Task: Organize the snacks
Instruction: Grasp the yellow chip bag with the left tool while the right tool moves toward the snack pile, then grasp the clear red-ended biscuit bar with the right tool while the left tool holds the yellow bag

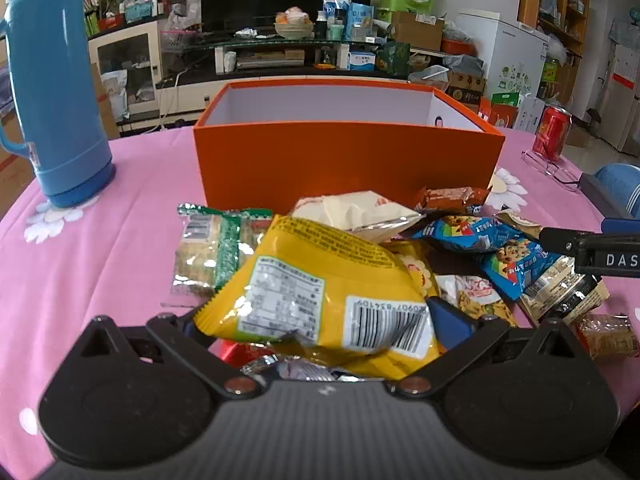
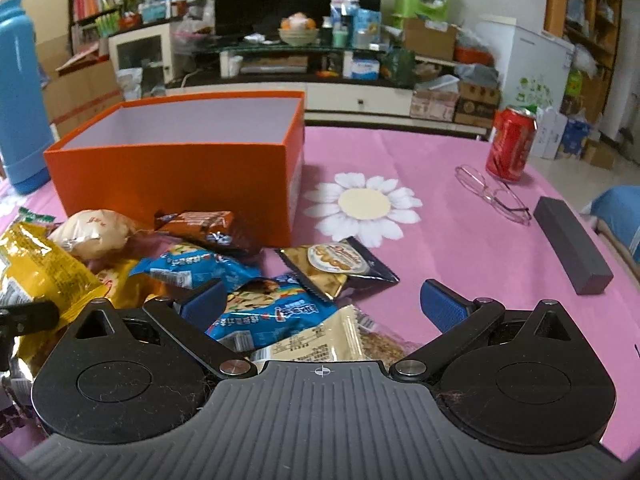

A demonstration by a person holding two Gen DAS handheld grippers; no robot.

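A: Left gripper point(image 1: 312, 316)?

B: Closed on the yellow snack bag point(image 1: 320, 292), barcode side up, raised a bit over the pile. 1 blue pad point(image 1: 448, 316) shows on the bag's right; the other is hidden behind it.

A: Right gripper point(image 2: 324, 302)?

B: Spread wide, holding nothing. It sits low over the blue cookie packs point(image 2: 256, 300), w/ a beige packet point(image 2: 320, 340) under them.

A: And the box?

B: Orange box point(image 1: 344, 160) is just behind the pile on the pink tablecloth point(image 2: 440, 240); lid off, white inside, no snacks visible in it (floor not fully in view). A brown wrapper point(image 2: 208, 226) lies against its front.

A: Other stuff?

B: Blue thermos point(image 1: 56, 92) left of the box. Red can point(image 2: 510, 144), glasses point(image 2: 492, 192), dark case point(image 2: 572, 248) off to the right.
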